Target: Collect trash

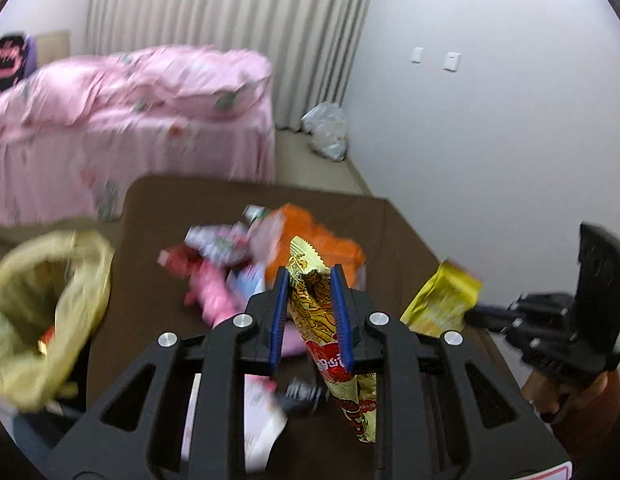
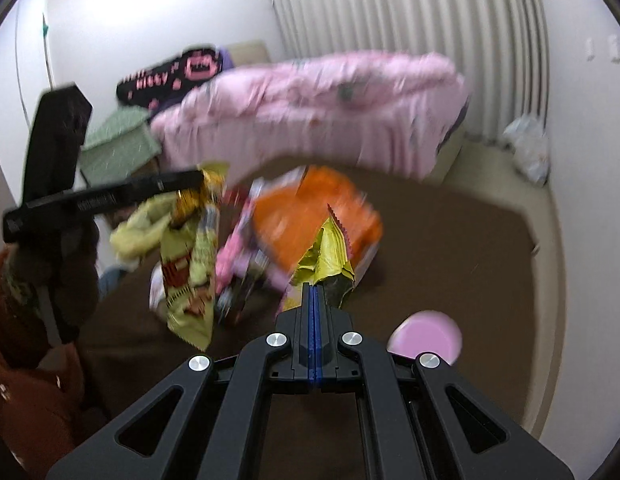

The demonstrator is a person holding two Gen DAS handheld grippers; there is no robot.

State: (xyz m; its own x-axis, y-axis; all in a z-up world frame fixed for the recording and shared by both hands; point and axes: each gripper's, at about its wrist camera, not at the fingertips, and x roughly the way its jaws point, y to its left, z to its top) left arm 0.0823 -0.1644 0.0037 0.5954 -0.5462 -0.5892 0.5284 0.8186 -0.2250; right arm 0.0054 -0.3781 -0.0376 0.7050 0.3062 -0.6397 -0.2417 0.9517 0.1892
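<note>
My left gripper [image 1: 309, 276] has a gold-and-red snack wrapper [image 1: 315, 312] hanging between its blue pads, lifted above the brown table [image 1: 158, 216]. The jaws stand partly apart around it. My right gripper [image 2: 317, 286] is shut on a yellow wrapper [image 2: 330, 256], also seen at the right of the left wrist view [image 1: 442, 304]. A pile of trash lies on the table: an orange bag [image 1: 330, 240], pink wrappers [image 1: 214, 292] and purple wrappers [image 1: 218, 240]. A bin lined with a yellow-green bag [image 1: 42, 312] stands left of the table.
A bed with a pink cover [image 1: 130, 120] stands behind the table. A white plastic bag [image 1: 326, 128] lies on the floor by the curtain. A pink round lid [image 2: 426, 338] sits on the table near my right gripper. A green box [image 2: 118, 148] stands by the bed.
</note>
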